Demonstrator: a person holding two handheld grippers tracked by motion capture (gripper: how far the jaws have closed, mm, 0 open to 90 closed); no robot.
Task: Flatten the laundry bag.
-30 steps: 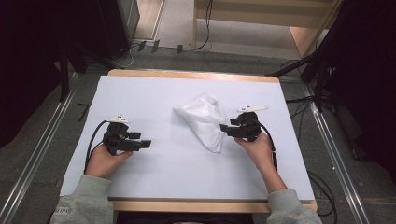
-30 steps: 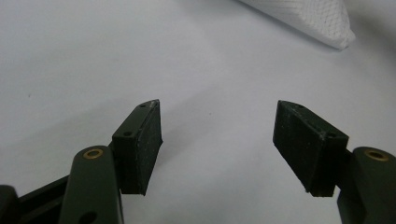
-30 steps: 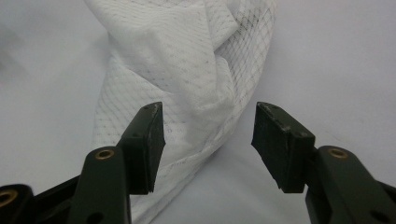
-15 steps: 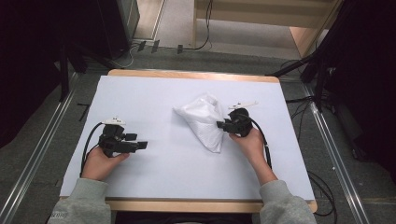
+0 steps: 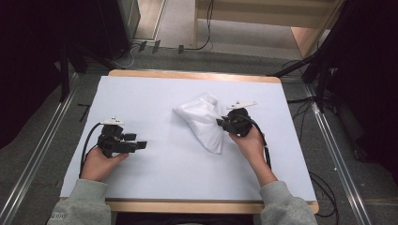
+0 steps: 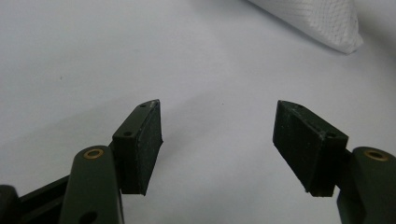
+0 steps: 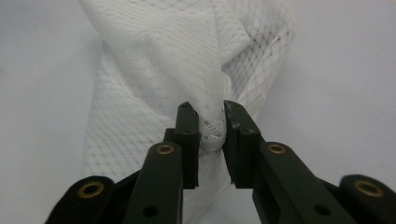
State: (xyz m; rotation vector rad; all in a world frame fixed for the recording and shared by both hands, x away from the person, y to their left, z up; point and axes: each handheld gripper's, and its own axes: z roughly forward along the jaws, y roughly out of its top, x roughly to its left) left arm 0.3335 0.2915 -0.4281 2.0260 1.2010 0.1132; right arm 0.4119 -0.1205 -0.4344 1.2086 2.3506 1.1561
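From the high view, the right gripper sits against the right edge of the white cloth, which lies bunched on the table. The left gripper rests well off to the cloth's left, with nothing at its tips.

In the left gripper view, the jaws stand wide apart over bare table, nothing between them. A corner of the cloth lies ahead and to the right of the gripper, well apart.

In the right gripper view, the jaws have just been closing and now pinch a fold of the cloth between the pads. The mesh fabric rises straight ahead of the gripper and spreads to its left, with bare table on either side.
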